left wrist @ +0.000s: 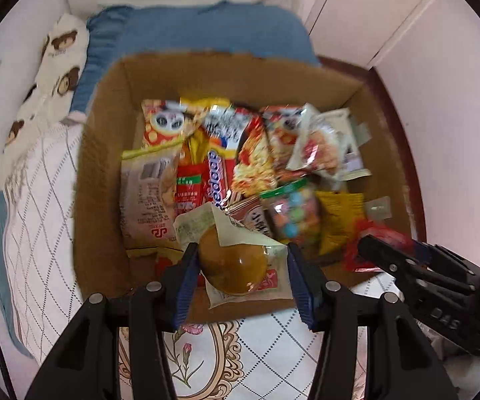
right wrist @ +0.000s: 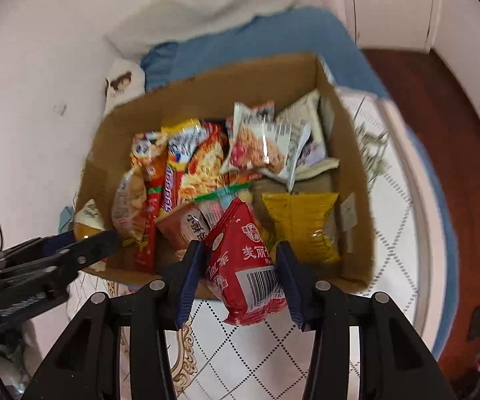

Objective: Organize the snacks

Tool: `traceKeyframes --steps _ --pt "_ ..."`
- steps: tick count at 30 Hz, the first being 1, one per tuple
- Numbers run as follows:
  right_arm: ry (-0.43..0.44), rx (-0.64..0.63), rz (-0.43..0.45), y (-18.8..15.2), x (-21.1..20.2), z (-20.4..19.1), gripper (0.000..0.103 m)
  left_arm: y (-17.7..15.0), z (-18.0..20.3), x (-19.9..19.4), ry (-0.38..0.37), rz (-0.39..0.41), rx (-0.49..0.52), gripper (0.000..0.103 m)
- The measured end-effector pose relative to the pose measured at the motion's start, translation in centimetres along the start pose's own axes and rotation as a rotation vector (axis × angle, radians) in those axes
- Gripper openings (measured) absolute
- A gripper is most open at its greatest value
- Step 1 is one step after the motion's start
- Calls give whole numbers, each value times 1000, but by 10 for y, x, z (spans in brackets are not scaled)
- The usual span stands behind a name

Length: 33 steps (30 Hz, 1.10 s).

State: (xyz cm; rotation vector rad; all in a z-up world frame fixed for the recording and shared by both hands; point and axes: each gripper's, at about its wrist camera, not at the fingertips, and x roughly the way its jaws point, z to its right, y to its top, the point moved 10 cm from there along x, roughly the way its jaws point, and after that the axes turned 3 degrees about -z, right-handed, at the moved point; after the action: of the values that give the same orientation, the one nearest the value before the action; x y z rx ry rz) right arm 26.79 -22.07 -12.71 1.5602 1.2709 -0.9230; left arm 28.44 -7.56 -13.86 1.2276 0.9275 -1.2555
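Observation:
A cardboard box sits on the bed, filled with several snack packets. My left gripper is shut on a wrapped brown bun over the box's near edge. My right gripper is shut on a red snack packet with a barcode, also at the box's near edge. The right gripper also shows in the left wrist view with red wrapper at its tip. The left gripper shows in the right wrist view at the box's left corner.
The box rests on a white quilted bedspread with a diamond pattern. A blue pillow and a bear-print cushion lie behind it. A dark wooden bed frame runs on the right, with white cabinet doors beyond.

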Motion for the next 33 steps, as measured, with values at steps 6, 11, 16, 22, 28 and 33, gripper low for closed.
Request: traceKeyframes --steps 6,11,16,22,28,33 --pt "-107 -9 -38 4 15 19 96 -3 -8 28 64 -72 -23 87" --pt "-237 -34 -3 6 6 34 98 -3 -9 29 48 -44 -40 95" --pt "-256 -29 -13 3 6 42 99 -4 -10 24 64 -11 -37 96" --pt "-257 -30 -7 -4 5 42 100 -8 -8 18 56 10 -33 96" --pt "-253 -39 47 -12 -15 36 100 -17 -6 -11 88 105 -23 96" --pt "-252 -63 125 -23 -47 24 100 -32 -5 -53 103 225 -36 96"
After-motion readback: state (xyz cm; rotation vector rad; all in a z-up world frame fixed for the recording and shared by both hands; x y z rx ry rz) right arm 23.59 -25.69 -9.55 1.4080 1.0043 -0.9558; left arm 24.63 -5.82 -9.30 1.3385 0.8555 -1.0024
